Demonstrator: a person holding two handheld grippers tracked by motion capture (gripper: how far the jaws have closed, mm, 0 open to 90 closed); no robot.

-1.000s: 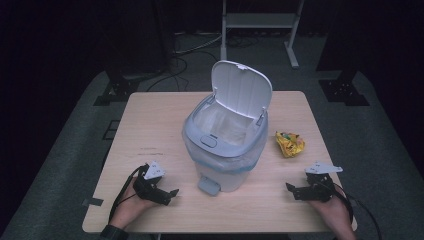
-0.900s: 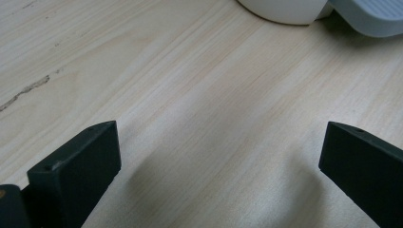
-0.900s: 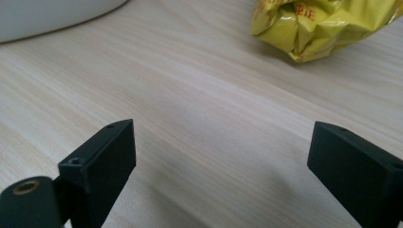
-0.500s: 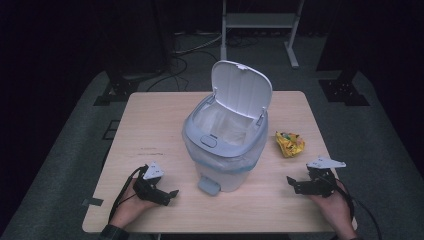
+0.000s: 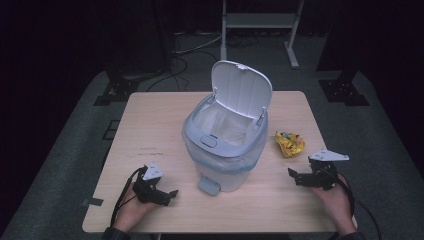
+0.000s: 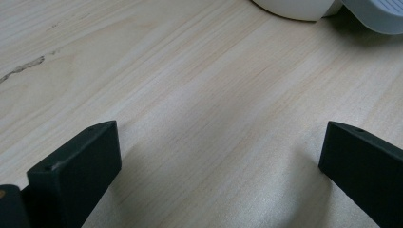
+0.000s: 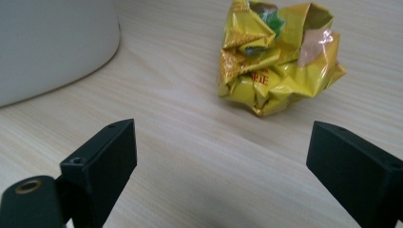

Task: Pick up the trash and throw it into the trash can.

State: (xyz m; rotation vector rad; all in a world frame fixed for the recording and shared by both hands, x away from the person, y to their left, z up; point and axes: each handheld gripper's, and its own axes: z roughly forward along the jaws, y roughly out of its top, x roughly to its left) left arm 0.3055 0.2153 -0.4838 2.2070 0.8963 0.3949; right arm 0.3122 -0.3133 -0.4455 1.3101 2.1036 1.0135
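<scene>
The right gripper [image 7: 218,171] aims wide-open fingers at the crumpled yellow wrapper [image 7: 278,57] beside the open-lidded bin [image 5: 227,142], likely to bin it; the left gripper [image 6: 214,171] rests open on the desk [image 5: 150,120]

You have a pale wooden table [image 5: 150,125] on grey carpet [image 5: 65,150]. Beyond it: a white metal stand [image 5: 257,20], loose cables [image 5: 192,42] on the floor.
</scene>
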